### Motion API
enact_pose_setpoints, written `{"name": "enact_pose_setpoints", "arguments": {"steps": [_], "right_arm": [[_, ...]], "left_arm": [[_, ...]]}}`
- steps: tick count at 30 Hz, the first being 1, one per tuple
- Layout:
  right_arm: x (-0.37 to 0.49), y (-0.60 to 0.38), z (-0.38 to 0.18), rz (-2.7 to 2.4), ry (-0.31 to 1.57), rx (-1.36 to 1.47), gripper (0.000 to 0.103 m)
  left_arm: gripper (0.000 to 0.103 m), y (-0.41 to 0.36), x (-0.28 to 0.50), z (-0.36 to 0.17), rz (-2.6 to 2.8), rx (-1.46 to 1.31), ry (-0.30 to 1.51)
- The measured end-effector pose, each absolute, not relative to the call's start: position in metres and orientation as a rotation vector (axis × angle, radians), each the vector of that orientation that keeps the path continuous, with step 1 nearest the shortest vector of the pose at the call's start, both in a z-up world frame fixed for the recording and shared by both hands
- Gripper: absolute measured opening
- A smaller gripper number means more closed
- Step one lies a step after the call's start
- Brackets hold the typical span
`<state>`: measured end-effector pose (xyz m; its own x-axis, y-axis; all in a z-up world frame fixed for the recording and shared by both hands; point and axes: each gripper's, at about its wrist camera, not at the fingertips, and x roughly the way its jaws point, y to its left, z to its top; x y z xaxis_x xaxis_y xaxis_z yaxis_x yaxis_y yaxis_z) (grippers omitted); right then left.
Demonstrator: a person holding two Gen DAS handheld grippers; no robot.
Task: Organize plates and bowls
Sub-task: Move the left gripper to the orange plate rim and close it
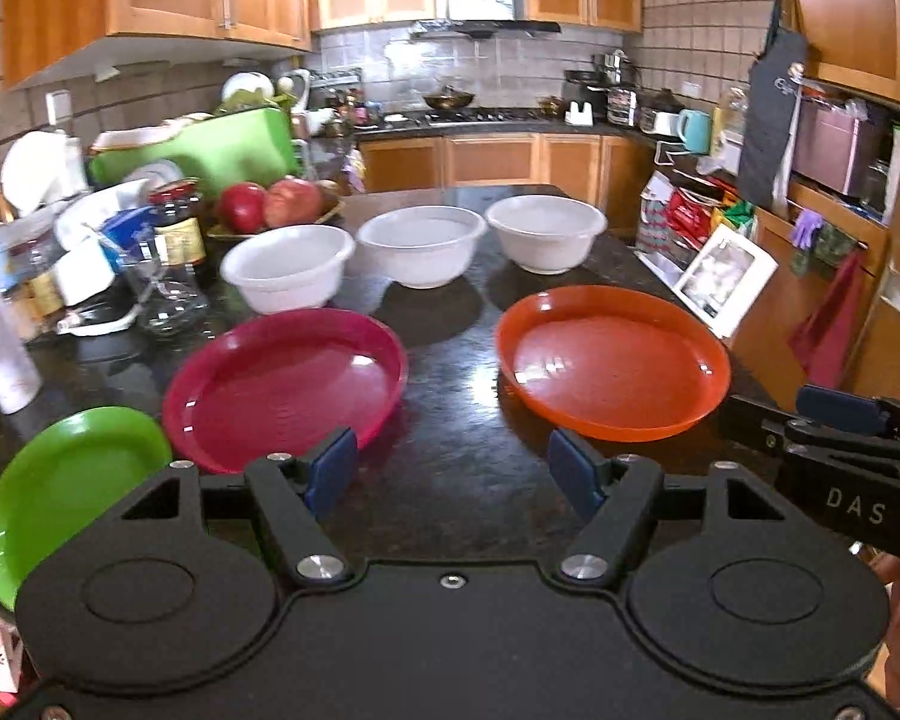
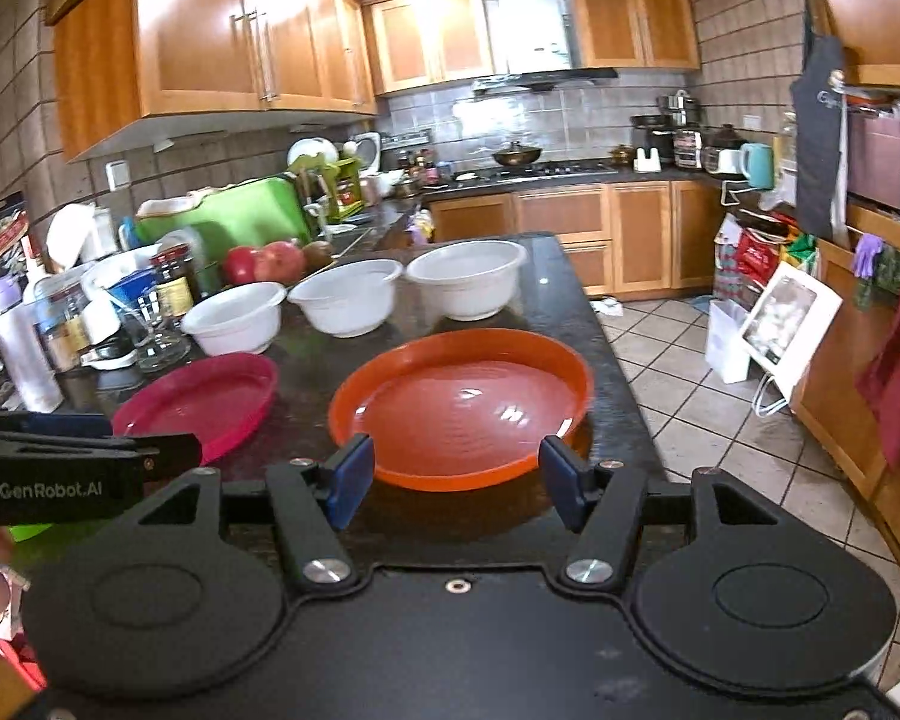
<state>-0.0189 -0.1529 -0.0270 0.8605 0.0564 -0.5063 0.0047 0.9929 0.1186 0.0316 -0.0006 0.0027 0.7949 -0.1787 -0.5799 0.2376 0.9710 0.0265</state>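
Note:
Three plates lie on the dark counter: a green plate (image 1: 66,492) at the near left, a pink plate (image 1: 282,387) beside it and an orange plate (image 1: 612,360) to the right. Behind them stand three white bowls in a row (image 1: 288,267), (image 1: 420,243), (image 1: 546,231). My left gripper (image 1: 453,471) is open over bare counter between the pink and orange plates, holding nothing. In the right wrist view my right gripper (image 2: 453,480) is open just short of the orange plate's (image 2: 462,402) near rim, apart from it. The pink plate (image 2: 201,399) lies to its left.
Jars, glasses, a bottle and containers (image 1: 168,252) crowd the counter's left side, with a fruit bowl of red apples (image 1: 270,204) behind. The counter's right edge (image 2: 624,384) drops to a tiled floor. The right gripper's body (image 1: 840,456) shows at the left view's right edge.

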Motion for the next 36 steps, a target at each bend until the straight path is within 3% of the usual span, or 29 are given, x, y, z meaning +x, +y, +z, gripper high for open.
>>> {"name": "enact_pose_setpoints", "arguments": {"steps": [31, 36], "right_arm": [[0.122, -0.202, -0.057, -0.053, 0.667, 0.091, 0.061], [0.131, -0.206, -0.061, -0.053, 0.700, 0.093, 0.046]], "left_arm": [[0.071, -0.063, 0.127, -0.017, -0.281, 0.092, 0.764], [0.052, -0.066, 0.136, -0.022, -0.289, 0.083, 0.814]]}}
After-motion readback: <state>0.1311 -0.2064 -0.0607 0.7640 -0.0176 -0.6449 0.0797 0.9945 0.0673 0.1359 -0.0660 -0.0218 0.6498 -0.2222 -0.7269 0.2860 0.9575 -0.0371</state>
